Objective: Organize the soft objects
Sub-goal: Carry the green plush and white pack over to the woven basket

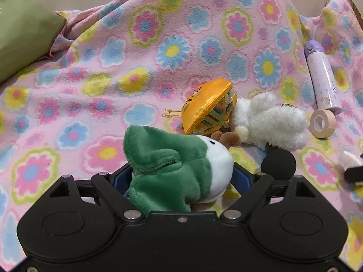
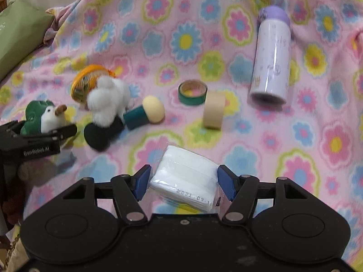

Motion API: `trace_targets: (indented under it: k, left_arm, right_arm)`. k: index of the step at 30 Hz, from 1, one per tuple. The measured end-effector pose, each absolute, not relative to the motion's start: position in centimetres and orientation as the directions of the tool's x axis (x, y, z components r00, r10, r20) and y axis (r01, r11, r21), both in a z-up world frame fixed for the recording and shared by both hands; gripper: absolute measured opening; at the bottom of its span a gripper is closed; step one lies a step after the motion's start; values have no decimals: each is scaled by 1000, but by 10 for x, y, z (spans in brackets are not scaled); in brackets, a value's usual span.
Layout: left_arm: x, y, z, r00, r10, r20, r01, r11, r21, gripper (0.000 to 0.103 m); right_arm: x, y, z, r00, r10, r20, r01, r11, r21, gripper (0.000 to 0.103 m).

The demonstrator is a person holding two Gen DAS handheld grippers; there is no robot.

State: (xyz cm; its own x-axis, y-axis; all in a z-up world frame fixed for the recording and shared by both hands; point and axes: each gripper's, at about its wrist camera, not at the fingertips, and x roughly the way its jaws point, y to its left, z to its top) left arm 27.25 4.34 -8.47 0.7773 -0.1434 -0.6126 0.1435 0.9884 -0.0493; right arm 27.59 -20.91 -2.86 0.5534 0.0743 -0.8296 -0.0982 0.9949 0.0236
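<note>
Clamped between the left tongs [image 1: 179, 176], a green-and-white plush toy [image 1: 177, 170] filled the foreground of the left wrist view, its body bulging up over fingers drawn in tight against it. From the right wrist view the same toy [image 2: 43, 117] sat in those tongs at the far left, held just above a flowered pink blanket [image 2: 158, 34]. The right tongs [image 2: 183, 184] had their blue pads [image 2: 143, 184] pressed to both sides of a white packet of cotton pads [image 2: 186, 179] stamped with a date, holding it at roughly half spread. Beyond, on the blanket, a fluffy white plush [image 2: 109, 99] lay touching an orange patterned pouch [image 2: 90, 81] and resting partly on a black round sponge [image 2: 102, 136]. Just beside them lay a makeup sponge with a teal handle [image 2: 145, 112]. A green tape roll [image 2: 192, 93] and a beige tape roll [image 2: 213, 110] sat near each other at centre, the beige one standing on edge. A lavender bottle [image 2: 271, 61] lay on its side well to the right. A green cushion [image 2: 18, 34] lay at the blanket's left edge.
</note>
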Motion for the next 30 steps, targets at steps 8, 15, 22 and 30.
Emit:
trace_targets:
  k: [8, 15, 22, 30]
  left_arm:
    - [264, 47, -77, 765, -158, -624, 134, 987, -85, 93]
    - [271, 39, -63, 766, -126, -631, 119, 991, -53, 97]
    - [296, 51, -68, 707, -100, -700, -1, 990, -142, 97]
    - [300, 49, -78, 679, -88, -729, -3, 993, -122, 96]
  right_arm:
    - [264, -204, -32, 579, 82, -811, -109, 994, 22, 81]
    - [267, -212, -36, 573, 98, -814, -58, 995, 79, 86]
    - [271, -216, -39, 571, 102, -814, -19, 994, 112, 88]
    - [272, -230, -45, 564, 113, -818, 54, 983, 173, 89]
